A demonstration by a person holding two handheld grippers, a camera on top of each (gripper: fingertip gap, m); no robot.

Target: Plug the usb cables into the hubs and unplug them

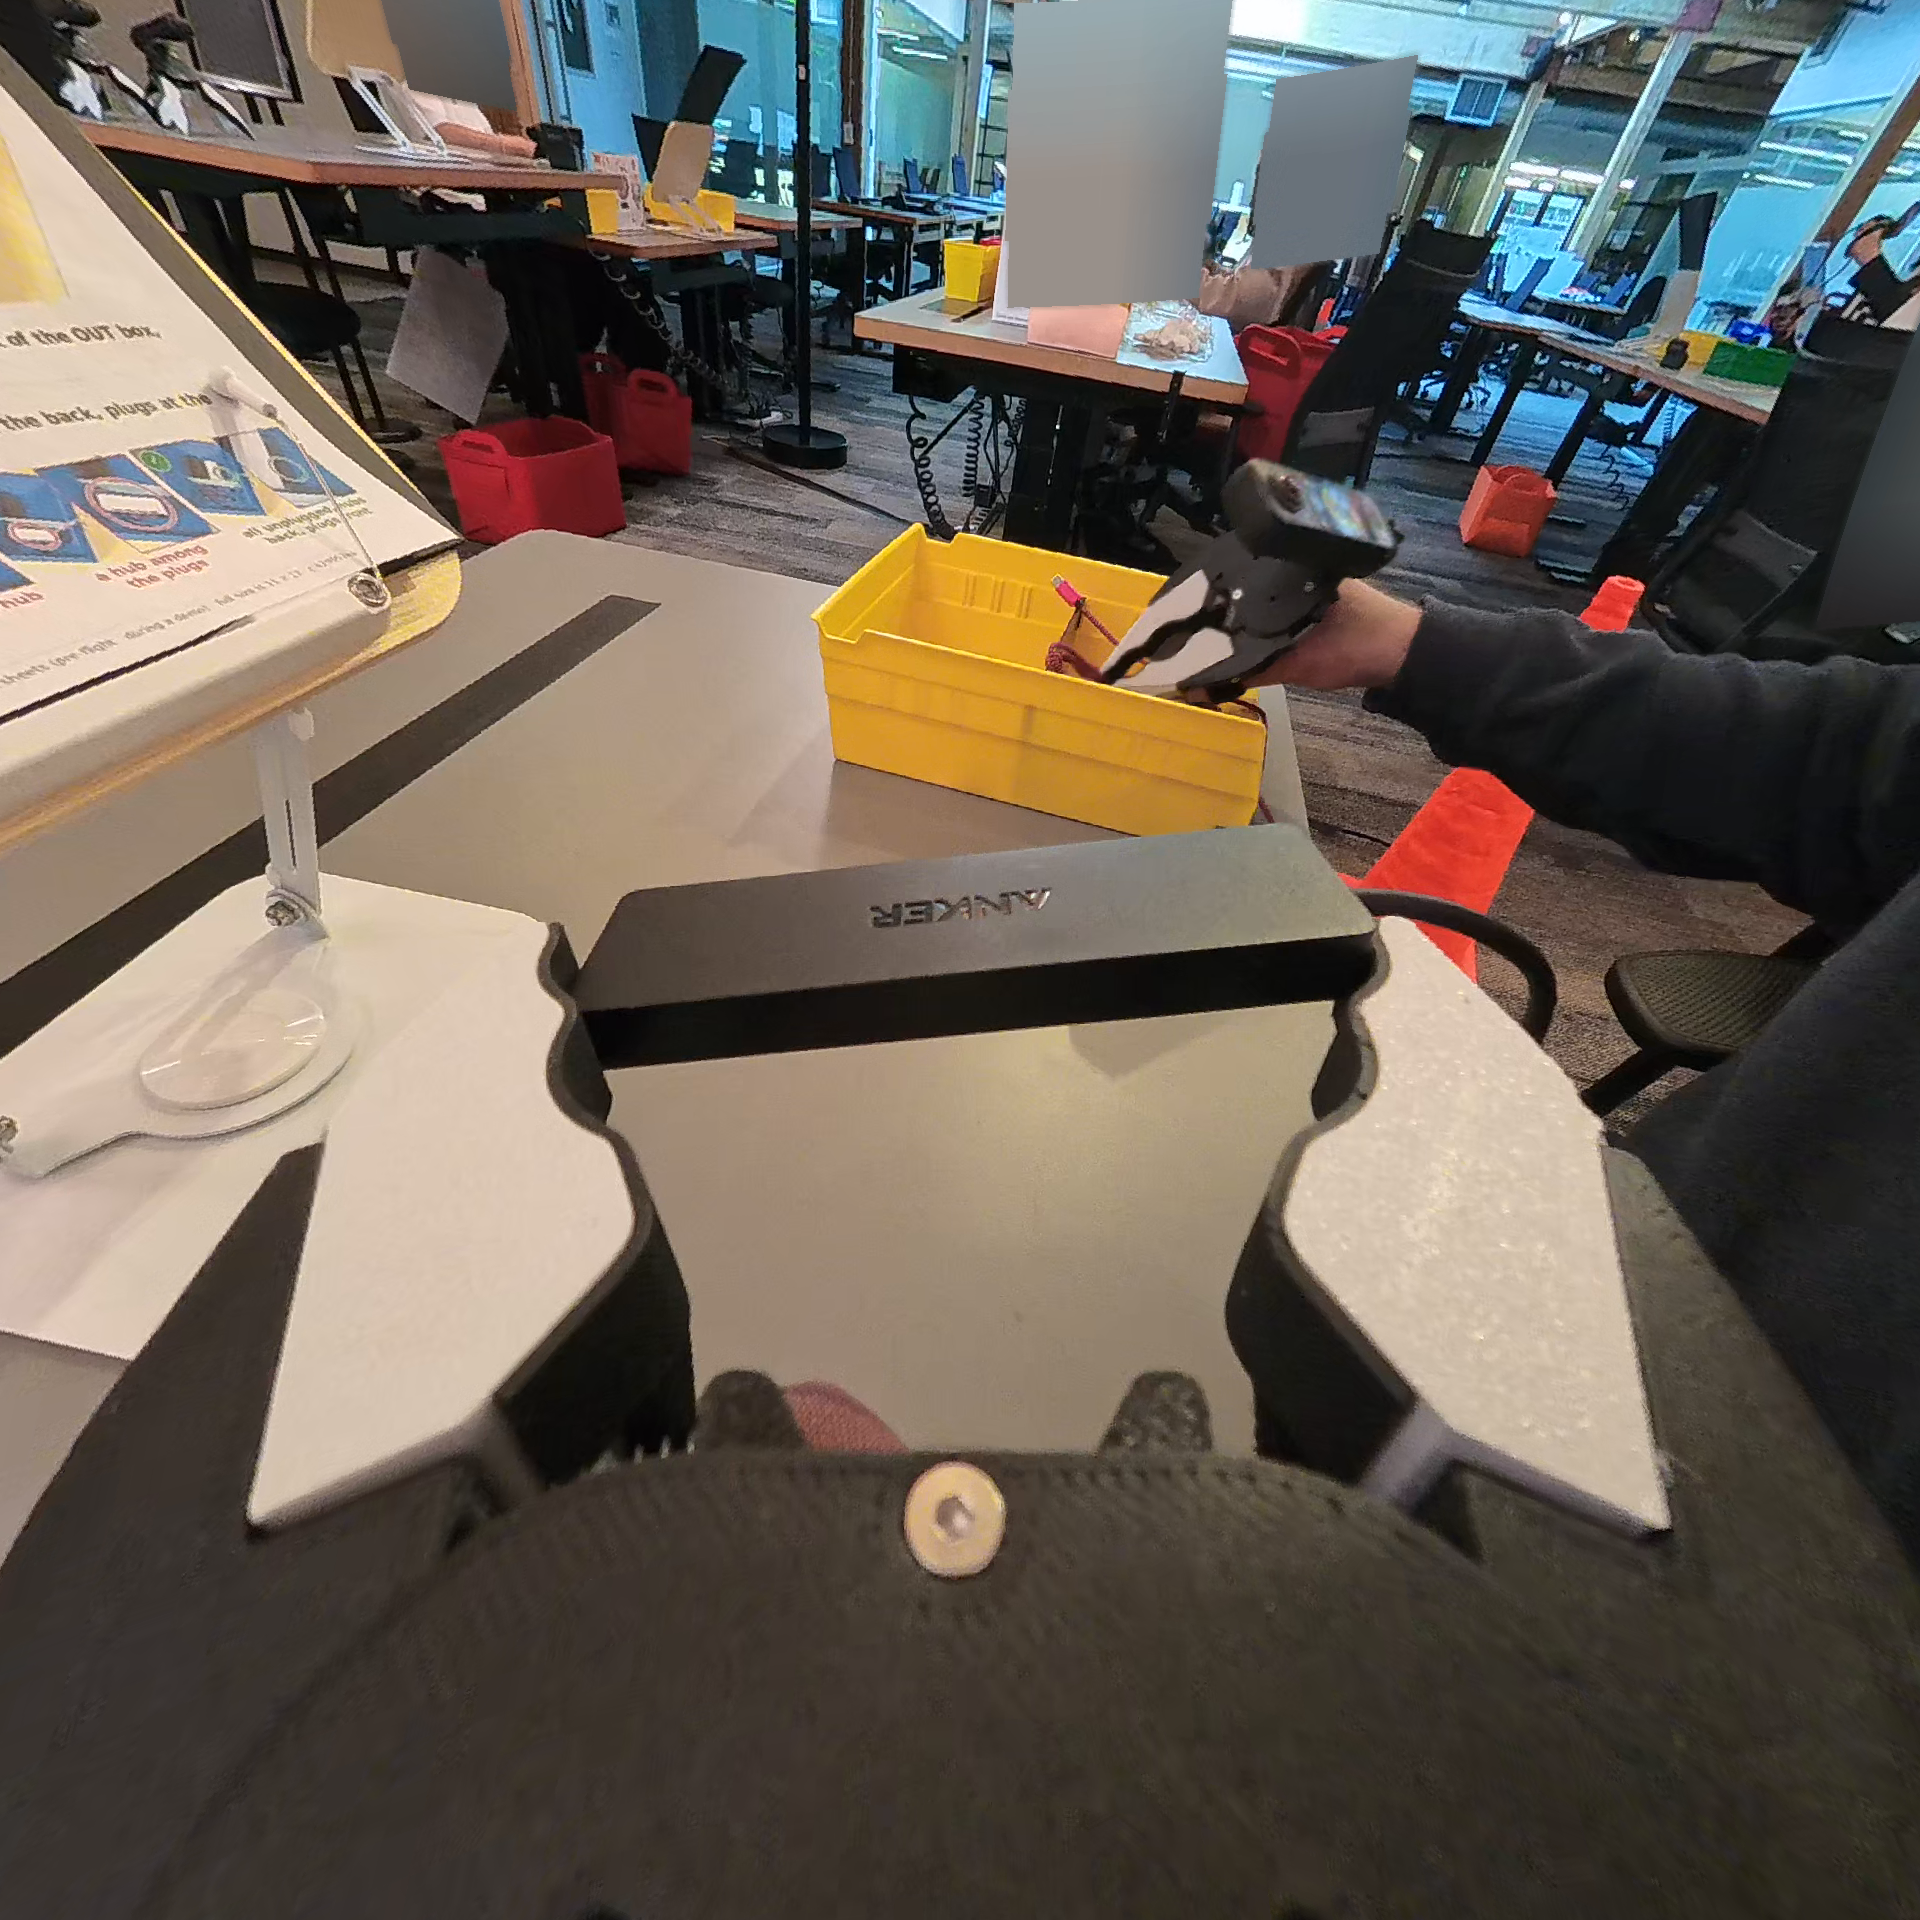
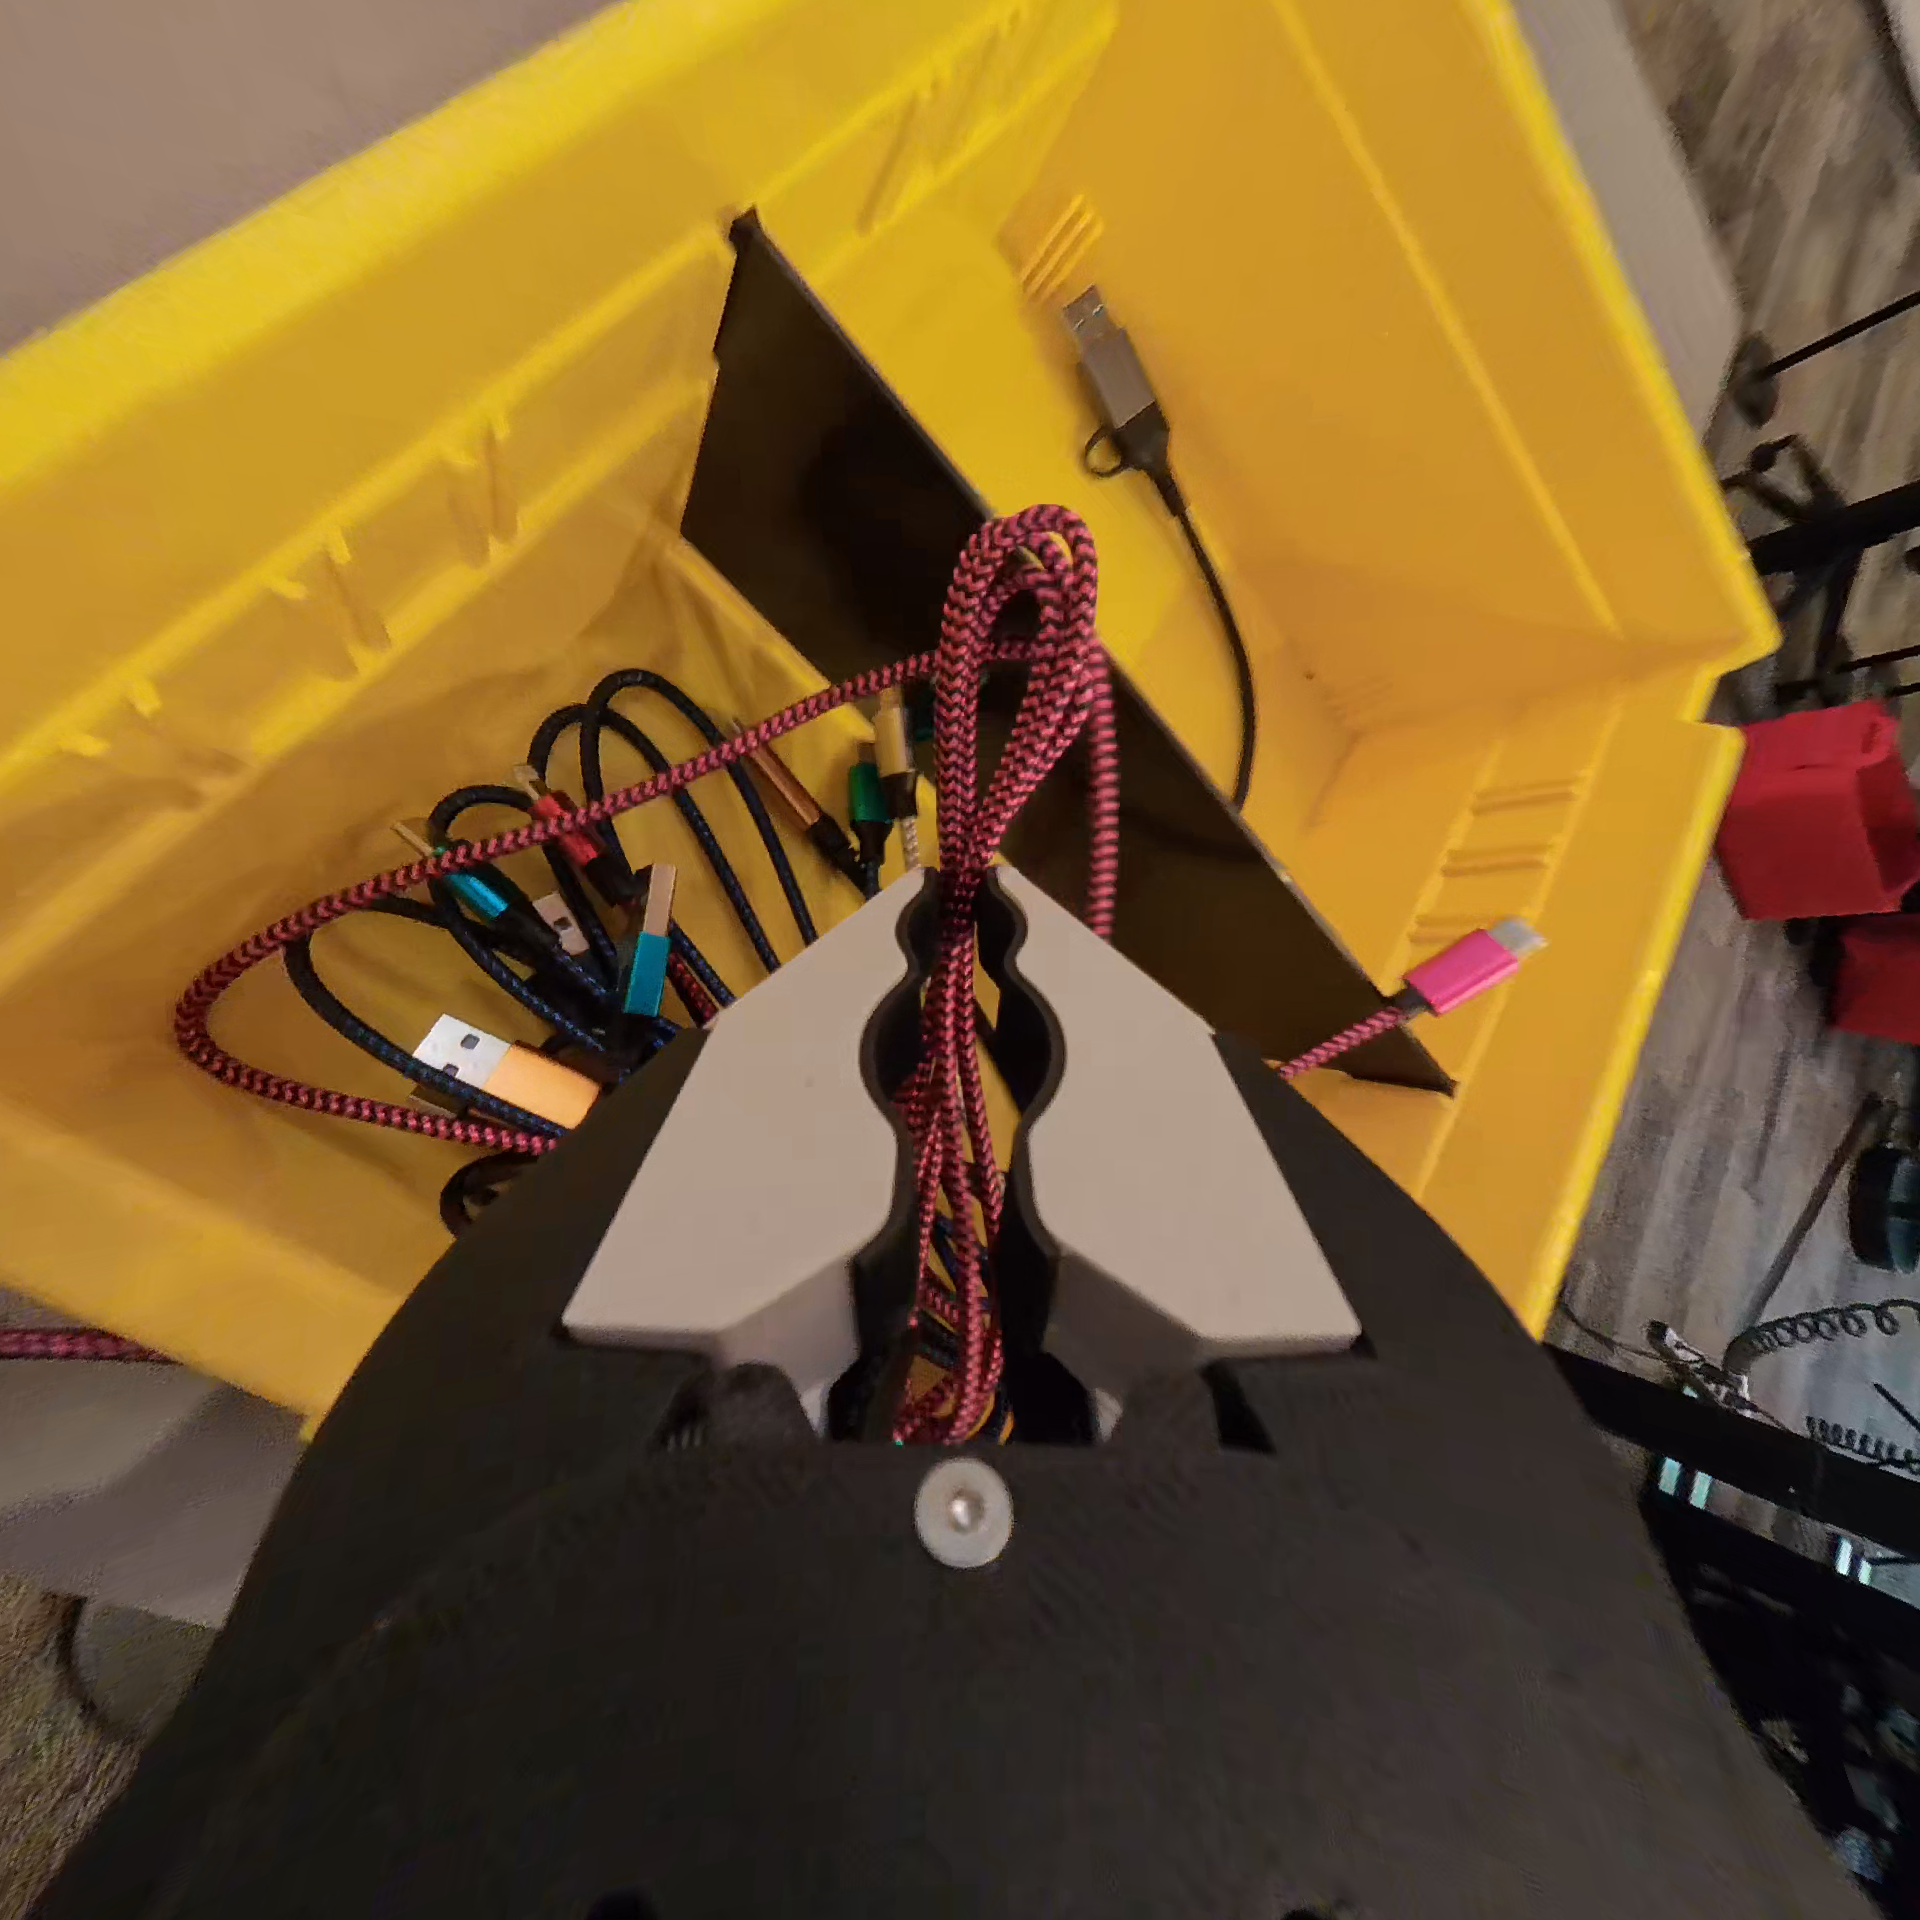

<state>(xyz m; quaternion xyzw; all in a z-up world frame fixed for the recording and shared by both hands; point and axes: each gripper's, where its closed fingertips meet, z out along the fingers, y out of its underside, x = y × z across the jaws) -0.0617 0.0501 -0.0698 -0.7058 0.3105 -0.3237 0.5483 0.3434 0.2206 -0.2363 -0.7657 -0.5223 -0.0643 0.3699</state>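
My left gripper [image 1: 966,1003] is shut on a flat black hub [image 1: 1143,914], held crosswise by its ends between the two fingertips, above the grey table [image 1: 644,769]. My right gripper [image 2: 961,883] is shut on a looped pink-and-black braided cable [image 2: 1023,644] over the yellow bin [image 2: 312,416]. The cable's pink plug [image 2: 1460,971] hangs out to the right. The right gripper also shows in the left wrist view [image 1: 1127,660], dipping into the bin [image 1: 935,717]. Several more cables with coloured plugs [image 2: 582,935] lie tangled in the bin's left compartment.
A black divider [image 2: 831,447] splits the bin; a grey USB adapter on a black lead [image 2: 1112,364] lies in the right compartment. An instruction sheet on a white stand [image 1: 239,1039] is at the left. Orange cones [image 1: 1455,842] and red bins [image 1: 530,478] stand on the floor. Some 50 centimeters of space lies between my two pairs of fingers.
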